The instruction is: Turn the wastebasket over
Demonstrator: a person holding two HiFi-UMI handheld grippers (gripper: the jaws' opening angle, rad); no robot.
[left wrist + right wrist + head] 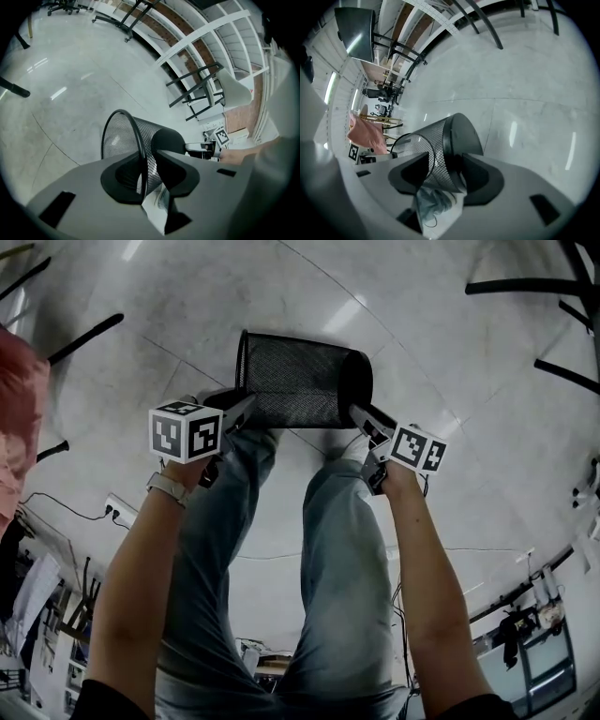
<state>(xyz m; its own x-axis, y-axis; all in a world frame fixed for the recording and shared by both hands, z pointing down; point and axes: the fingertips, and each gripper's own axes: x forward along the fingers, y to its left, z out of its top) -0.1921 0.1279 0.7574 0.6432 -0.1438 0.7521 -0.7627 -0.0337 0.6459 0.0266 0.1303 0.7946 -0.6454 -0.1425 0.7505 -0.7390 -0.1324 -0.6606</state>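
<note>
Nearest the head camera, two bare forearms [141, 577] and a pair of blue jeans [328, 568] are seen from above. A pale wristband [169, 487] is worn on the left wrist.

The left gripper [246, 409] is held out past the left knee, with its marker cube [186, 430] turned up. In the left gripper view its jaws are seen apart, astride the wire rim [136, 136] of the wastebasket [300, 381]. One jaw is inside the mouth and the other outside the mesh wall. A gap is noted between the rim and the outer jaw, so the wall is not pinched. A white shoe [157, 199] is glimpsed below the gap.

The right gripper [358, 412] is set at the opposite end. In the right gripper view its jaws are closed on the lower edge of the solid base [358, 379], and the space between the pads is filled by mesh and base band.

The black mesh wastebasket is held on its side, just beyond the feet and between the two grippers. Its open mouth is turned to the left and its base to the right. Whether it rests on the floor [187, 296] cannot be told.

Further off, on the pale glossy floor, a power strip [120, 509] is seen at the left. A pink cloth [19, 409] hangs at the left edge. Black frame legs [544, 285] are noted at the upper right.
</note>
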